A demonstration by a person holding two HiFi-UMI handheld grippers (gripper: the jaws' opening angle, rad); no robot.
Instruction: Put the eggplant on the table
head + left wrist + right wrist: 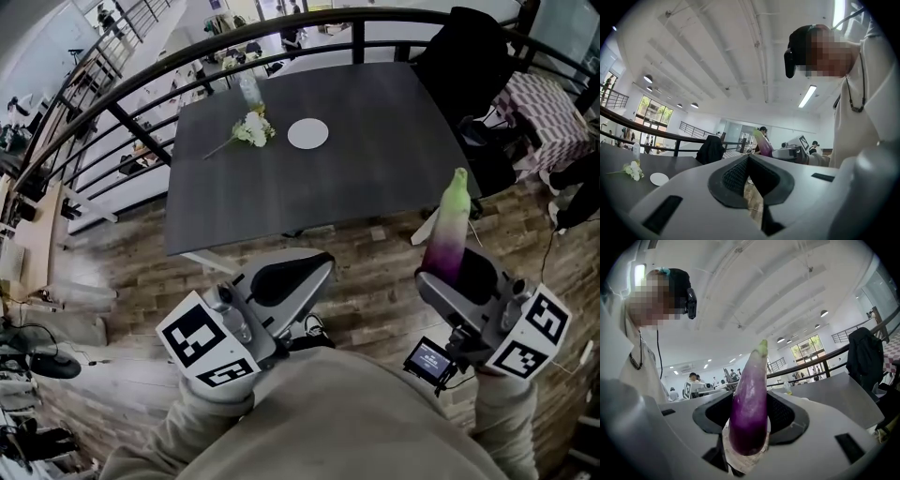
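Observation:
A long purple eggplant (448, 230) with a pale green tip stands upright in my right gripper (459, 272), whose jaws are shut on its lower part. In the right gripper view the eggplant (750, 404) fills the gap between the black pads (787, 411). The dark grey table (356, 178) lies ahead, past a strip of wooden floor. My left gripper (295, 272) is held low at the left, short of the table's near edge, shut with nothing in it. In the left gripper view the pads (736, 176) meet at their tips, and the eggplant (761, 140) shows far off.
On the table's far side lie a white flower sprig (251, 131), a round white plate (307, 134) and a clear bottle (249, 91). A black railing (131, 127) curves behind it. A dark jacket on a chair (464, 66) stands at the table's right corner.

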